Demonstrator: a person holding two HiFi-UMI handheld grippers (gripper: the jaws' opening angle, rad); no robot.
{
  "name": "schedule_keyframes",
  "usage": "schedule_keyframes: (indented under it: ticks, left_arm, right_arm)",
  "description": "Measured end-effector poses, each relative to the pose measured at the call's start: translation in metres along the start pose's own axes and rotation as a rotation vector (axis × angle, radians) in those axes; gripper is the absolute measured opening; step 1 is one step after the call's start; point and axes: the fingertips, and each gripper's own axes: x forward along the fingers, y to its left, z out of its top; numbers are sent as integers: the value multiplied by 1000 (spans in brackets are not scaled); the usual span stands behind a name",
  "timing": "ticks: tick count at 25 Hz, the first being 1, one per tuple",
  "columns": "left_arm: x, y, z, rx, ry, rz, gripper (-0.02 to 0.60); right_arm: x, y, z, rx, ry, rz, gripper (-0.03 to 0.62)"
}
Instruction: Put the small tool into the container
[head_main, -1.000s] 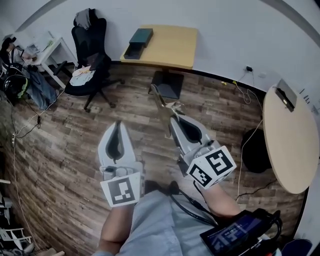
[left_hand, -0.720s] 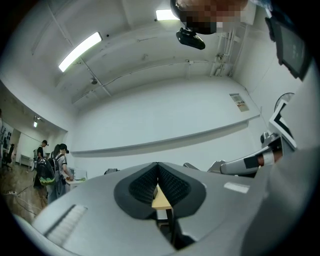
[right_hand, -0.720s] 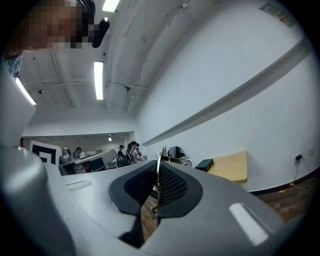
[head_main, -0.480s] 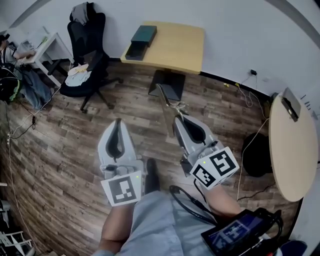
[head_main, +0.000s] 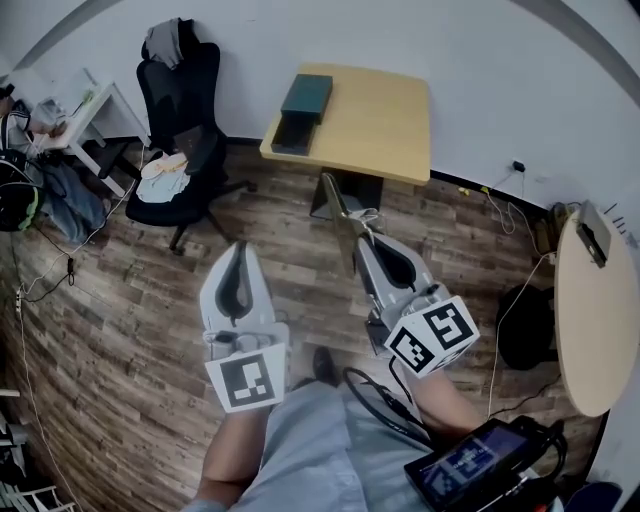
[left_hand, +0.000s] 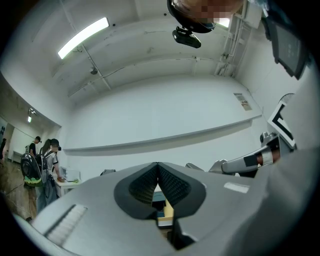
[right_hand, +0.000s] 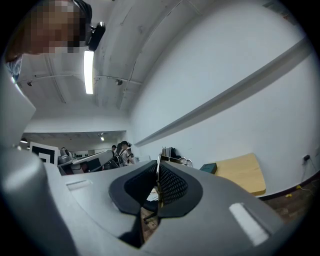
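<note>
My right gripper (head_main: 365, 240) is shut on a small thin metal tool (head_main: 340, 205), which sticks out forward from the tips toward the wooden table (head_main: 385, 110). In the right gripper view the tool (right_hand: 159, 186) shows as a narrow blade pinched between the black pads. A dark green container (head_main: 307, 97) lies on the table's left part, with a dark open tray (head_main: 288, 135) in front of it; it also shows in the right gripper view as the container (right_hand: 208, 168). My left gripper (head_main: 238, 248) is held over the floor, shut with nothing in it; its pads (left_hand: 170, 185) meet at the tip.
A black office chair (head_main: 185, 110) with clothes on it stands left of the table. A round table (head_main: 600, 310) is at the right, with a black bag (head_main: 525, 325) and cables beside it. A white desk (head_main: 90, 100) with clutter sits far left. People stand in the background (left_hand: 42, 165).
The wooden table and the container have come closer and shifted right in the head view. Both grippers keep their pose, and the tool stays gripped in the right one.
</note>
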Motion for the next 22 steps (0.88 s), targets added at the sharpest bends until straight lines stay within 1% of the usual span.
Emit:
schedule_keyframes:
  ticks: [5, 9, 14, 22]
  left_arm:
    - [18, 9, 5, -8, -15, -24, 11]
    - [26, 7, 6, -11, -21, -45, 11]
    - [68, 29, -20, -19, 3, -48, 11]
    - [125, 39, -54, 2, 54, -56, 11]
  right_arm:
    - [15, -2, 14, -11, -27, -22, 15]
    - [16, -5, 17, -20, -27, -39, 15]
    - [62, -27, 6, -5, -7, -57, 15]
    - [113, -71, -6, 36, 7, -79, 15]
